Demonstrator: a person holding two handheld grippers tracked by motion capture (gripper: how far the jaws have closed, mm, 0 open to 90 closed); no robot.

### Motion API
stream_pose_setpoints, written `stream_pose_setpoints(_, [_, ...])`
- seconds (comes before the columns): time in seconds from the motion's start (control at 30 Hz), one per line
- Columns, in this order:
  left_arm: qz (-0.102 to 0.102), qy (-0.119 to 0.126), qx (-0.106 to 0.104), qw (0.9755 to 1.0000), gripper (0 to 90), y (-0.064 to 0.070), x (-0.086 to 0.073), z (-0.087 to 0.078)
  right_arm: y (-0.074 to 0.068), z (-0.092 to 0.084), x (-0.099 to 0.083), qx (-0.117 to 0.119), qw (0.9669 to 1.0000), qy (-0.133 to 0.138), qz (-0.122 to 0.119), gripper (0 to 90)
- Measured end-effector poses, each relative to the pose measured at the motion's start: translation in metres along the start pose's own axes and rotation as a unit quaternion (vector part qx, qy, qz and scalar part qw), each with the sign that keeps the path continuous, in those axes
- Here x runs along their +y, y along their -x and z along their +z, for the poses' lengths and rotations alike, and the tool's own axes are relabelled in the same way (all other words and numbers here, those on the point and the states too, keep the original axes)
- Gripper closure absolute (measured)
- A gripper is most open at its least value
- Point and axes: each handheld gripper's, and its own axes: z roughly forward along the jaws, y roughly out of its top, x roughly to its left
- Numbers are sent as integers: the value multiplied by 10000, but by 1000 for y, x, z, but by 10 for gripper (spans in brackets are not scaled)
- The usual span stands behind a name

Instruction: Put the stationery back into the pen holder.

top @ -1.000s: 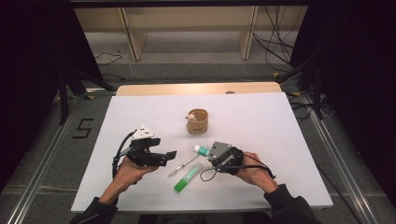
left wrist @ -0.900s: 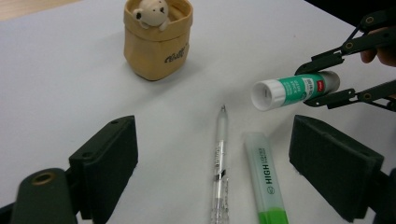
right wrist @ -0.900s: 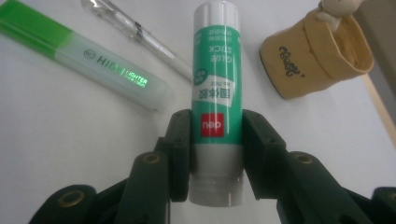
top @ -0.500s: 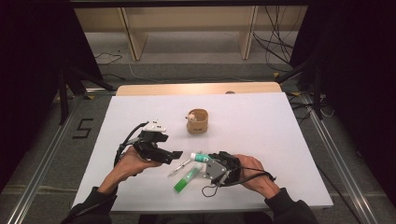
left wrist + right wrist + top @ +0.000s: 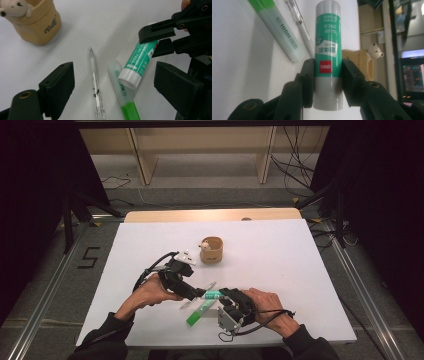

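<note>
A: Table is covered in a matte white sheet. Tan cup is the landmark, smooth round wall, small white bear figure on its rim.

B: Glue stick?

A: Glue stick, near side of the cup. White cylinder, green label, red logo band. Lifted off the sheet, white cap pointing at the left gripper.

B: Grippers?

A: Right gripper is clamped on the stick's lower body. Left gripper has its jaws wide, nothing between the pads. Half a second ago it sat further from the stick; now the cap is at its jaw gap.

B: Rest?

A: Green highlighter, translucent cap, and clear plastic pen lie flat side by side, nearer than the cup, under the stick.
</note>
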Motion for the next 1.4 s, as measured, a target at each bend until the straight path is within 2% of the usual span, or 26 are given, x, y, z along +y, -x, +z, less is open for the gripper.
stream_pose_setpoints(0.03, [34, -27, -21, 10000, 170, 1, 1, 2, -1, 0, 0, -30, 9999, 20, -112, 659])
stream_pose_setpoints(0.07, [78, -94, -47, 9999, 171, 3, 1, 3, -3, 0, 1, -76, 9999, 3, -122, 659])
stream_pose_setpoints(0.1, [102, -119, -66, 9999, 173, 4, 2, 5, -3, -1, 2, -110, 9994, 5, -325, 659])
stream_pose_setpoints(0.2, [158, -205, -153, 9995, 179, 7, 3, 8, -8, -1, 4, -220, 9983, 31, -541, 659])
stream_pose_setpoints(0.4, [378, -492, -357, 9974, 196, 12, 5, 15, -14, -3, 6, -395, 9946, 156, -948, 659])
stream_pose_setpoints(0.53, [519, -650, -410, 9957, 215, 15, 7, 20, -19, -3, 8, -560, 9895, 266, -1306, 659])
stream_pose_setpoints(0.57, [532, -695, -433, 9952, 219, 17, 7, 21, -21, -3, 8, -575, 9895, 256, -1300, 659])
stream_pose_setpoints(0.6, [590, -747, -450, 9944, 222, 17, 7, 22, -20, -3, 9, -602, 9871, 313, -1451, 659])
stream_pose_setpoints(0.9, [912, -1128, -605, 9876, 292, 23, 10, 31, -25, -4, 10, -645, 9828, 352, -1693, 659])
stream_pose_setpoints(1.1, [989, -1290, -765, 9837, 373, 23, 12, 36, -27, -3, 10, -637, 9810, 358, -1798, 659])
stream_pose_setpoints(1.17, [963, -1295, -809, 9836, 399, 23, 13, 37, -27, -3, 10, -646, 9804, 379, -1820, 659])
stream_pose_setpoints(1.33, [995, -1400, -926, 9808, 459, 23, 16, 40, -29, -3, 11, -645, 9797, 349, -1865, 659])
stream_pose_setpoints(1.4, [960, -1391, -959, 9809, 482, 23, 16, 41, -29, -3, 11, -629, 9793, 341, -1892, 659])
